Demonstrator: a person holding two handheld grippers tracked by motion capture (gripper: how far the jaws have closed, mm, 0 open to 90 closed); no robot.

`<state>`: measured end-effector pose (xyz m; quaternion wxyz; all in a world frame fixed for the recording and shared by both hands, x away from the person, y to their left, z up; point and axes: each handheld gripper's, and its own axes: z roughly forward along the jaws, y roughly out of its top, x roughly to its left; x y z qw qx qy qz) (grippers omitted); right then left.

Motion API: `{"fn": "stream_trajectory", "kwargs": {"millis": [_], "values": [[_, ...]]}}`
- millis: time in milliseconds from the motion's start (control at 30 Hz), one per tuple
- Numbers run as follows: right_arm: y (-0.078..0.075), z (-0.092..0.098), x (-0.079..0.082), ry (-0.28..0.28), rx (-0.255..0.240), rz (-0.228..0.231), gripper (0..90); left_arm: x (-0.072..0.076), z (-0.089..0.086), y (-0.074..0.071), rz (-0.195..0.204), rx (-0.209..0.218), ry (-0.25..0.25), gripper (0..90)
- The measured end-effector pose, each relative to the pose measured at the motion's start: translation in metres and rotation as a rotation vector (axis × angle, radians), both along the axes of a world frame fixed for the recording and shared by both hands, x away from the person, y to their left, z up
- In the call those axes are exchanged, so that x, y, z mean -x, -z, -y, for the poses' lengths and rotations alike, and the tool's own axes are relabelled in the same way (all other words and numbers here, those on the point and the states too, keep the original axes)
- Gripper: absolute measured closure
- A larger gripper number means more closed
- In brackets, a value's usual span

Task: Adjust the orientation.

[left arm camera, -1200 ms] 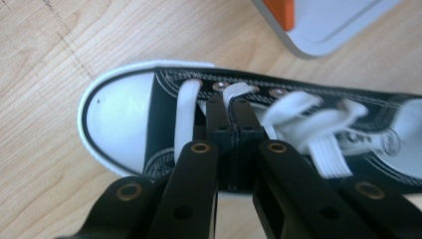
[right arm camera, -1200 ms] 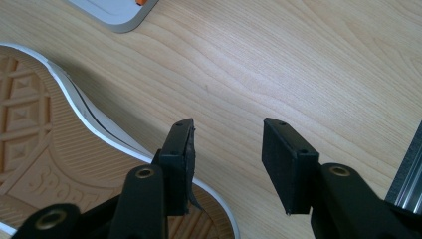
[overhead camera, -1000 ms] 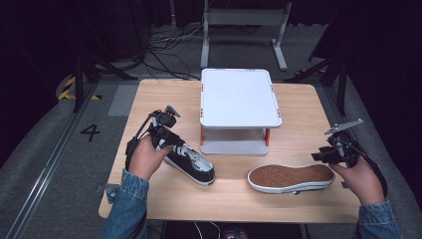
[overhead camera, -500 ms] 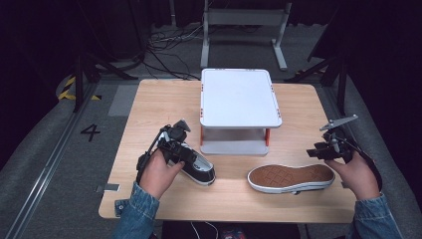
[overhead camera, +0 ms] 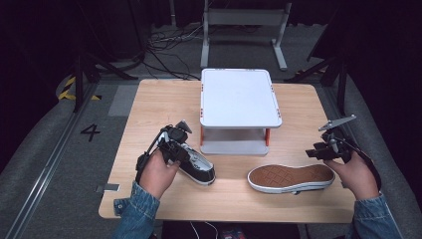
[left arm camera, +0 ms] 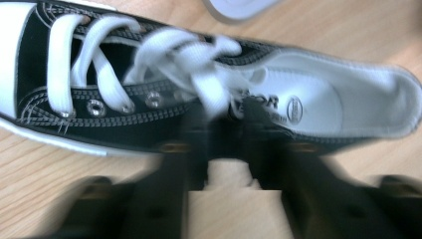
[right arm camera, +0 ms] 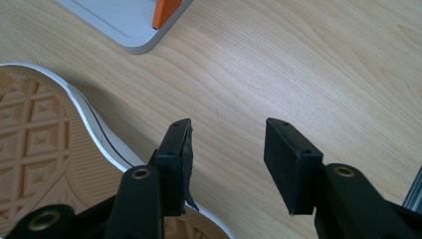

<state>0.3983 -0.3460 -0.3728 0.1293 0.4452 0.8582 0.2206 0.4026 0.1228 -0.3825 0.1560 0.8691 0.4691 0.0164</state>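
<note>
1. High view: the person is working at a wooden bench [overhead camera: 149, 104] with a white two-level stand [overhead camera: 239, 97] at its middle. An upright black-and-white sneaker [overhead camera: 196, 167] is sitting just in front of the stand's left corner, and the left claw [overhead camera: 175, 144] is bearing down on its heel end. A second sneaker [overhead camera: 291, 178] is lying on its side to the right with its brown sole facing up, and the right claw [overhead camera: 318, 151] is hovering just beyond its heel end. The step in hand looks like taking hold of the upright shoe to lift it, probably toward the stand.

2. Left gripper view: the jaws have just been closing, and they are now pinching the black side wall of the sneaker [left arm camera: 149, 99] beside the knot of the white laces [left arm camera: 199, 69], close to the opening. The picture is blurred, so how deep the bite goes is hard to tell. To do this well, the person should be holding canvas rather than loose lace, since a lace would let the shoe swing and slip. A slow first lift would be showing whether the shoe is hanging level.

3. Right gripper view: the right claw [right arm camera: 226, 164] is standing partly open with bare wood between its pads, gripping nothing. Its left pad is hanging over the white rim of the overturned sneaker [right arm camera: 45, 149]. It would be wise to keep it clear until the left side's lift is secure.
</note>
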Motion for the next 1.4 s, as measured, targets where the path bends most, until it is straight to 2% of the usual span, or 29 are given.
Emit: {"fn": "stream_trajectory", "kwargs": {"millis": [200,233,267,300,367,433,467,500,600,667,700,767,800,833,867,933,967,1000,1100,1133,1167,1200,1233,1300,1367,1400], "values": [[0.001,-0.003,-0.003,-0.008,0.000,-0.004,55.0,0.007,-0.003,-0.005,0.017,-0.020,0.000,87.3],[0.001,-0.003,-0.003,-0.008,0.000,-0.004,55.0,0.007,-0.003,-0.005,0.017,-0.020,0.000,90.0],[0.001,-0.003,-0.003,-0.011,0.001,-0.005,55.0,0.010,-0.004,-0.008,0.050,-0.065,-0.024,90.0],[0.001,-0.004,-0.004,-0.012,-0.002,-0.003,55.0,0.011,-0.008,-0.010,0.054,-0.071,-0.030,90.0],[0.001,-0.004,-0.005,-0.015,-0.002,-0.005,55.0,0.011,-0.018,-0.012,0.045,-0.053,-0.041,90.0],[0.002,-0.005,-0.006,-0.017,-0.001,-0.007,55.0,0.012,-0.018,-0.009,0.034,-0.050,-0.054,90.0],[0.002,-0.006,-0.006,-0.018,0.001,-0.011,55.0,0.013,-0.015,-0.007,0.041,-0.081,-0.042,90.0],[0.003,-0.007,-0.007,-0.020,0.001,-0.012,55.0,0.013,-0.015,-0.007,0.041,-0.081,-0.042,90.0],[0.001,-0.007,-0.005,-0.022,0.001,-0.005,55.0,0.017,-0.018,-0.019,0.086,-0.064,-0.037,90.0],[0.001,-0.006,-0.005,-0.021,-0.003,-0.005,55.0,0.018,-0.019,-0.021,0.093,-0.067,-0.045,90.0],[0.001,-0.004,-0.005,-0.014,-0.006,-0.007,54.8,0.019,-0.024,-0.024,0.107,-0.075,-0.064,90.0],[0.002,-0.003,-0.005,-0.013,-0.004,-0.009,54.8,0.019,-0.032,-0.028,0.107,-0.069,-0.069,90.0],[0.003,-0.003,-0.005,-0.014,-0.004,-0.008,54.8,0.019,-0.034,-0.029,0.104,-0.085,-0.072,90.0],[0.002,-0.002,-0.005,-0.016,-0.001,-0.009,54.8,0.020,-0.036,-0.030,0.112,-0.083,-0.079,90.0],[0.002,-0.002,-0.004,-0.012,-0.005,-0.007,54.8,0.021,-0.038,-0.030,0.105,-0.091,-0.091,90.0],[0.002,-0.002,-0.004,-0.009,-0.007,-0.004,54.7,0.020,-0.039,-0.026,0.060,-0.162,-0.077,90.0],[0.002,-0.002,-0.004,-0.009,-0.007,-0.005,54.6,0.021,-0.039,-0.021,0.029,-0.170,-0.074,90.0],[0.002,-0.002,-0.004,-0.010,-0.004,-0.007,54.6,0.021,-0.041,-0.018,0.007,-0.153,-0.056,90.0],[0.003,-0.003,-0.003,-0.009,-0.001,-0.008,54.4,0.022,-0.044,-0.020,-0.006,-0.130,-0.053,89.2],[0.002,-0.003,-0.003,-0.009,-0.001,-0.007,54.3,0.023,-0.046,-0.021,-0.009,-0.117,-0.052,85.6],[0.002,-0.003,-0.003,-0.009,-0.001,-0.007,54.3,0.023,-0.046,-0.021,-0.009,-0.117,-0.052,73.7],[0.002,-0.003,-0.003,-0.010,-0.002,-0.006,54.3,0.024,-0.048,-0.023,-0.011,-0.107,-0.043,73.7],[0.002,-0.003,-0.003,-0.012,-0.001,-0.005,54.2,0.026,-0.047,-0.023,-0.019,-0.108,-0.037,60.2],[0.002,-0.002,-0.003,-0.011,-0.001,-0.007,54.1,0.029,-0.043,-0.019,-0.020,-0.141,0.015,47.9],[0.003,-0.003,-0.003,-0.013,-0.001,-0.008,54.1,0.029,-0.038,-0.010,-0.045,-0.183,0.056,43.6],[0.003,-0.003,-0.003,-0.014,0.002,-0.011,54.1,0.029,-0.037,-0.005,-0.055,-0.224,0.060,42.3]]}}
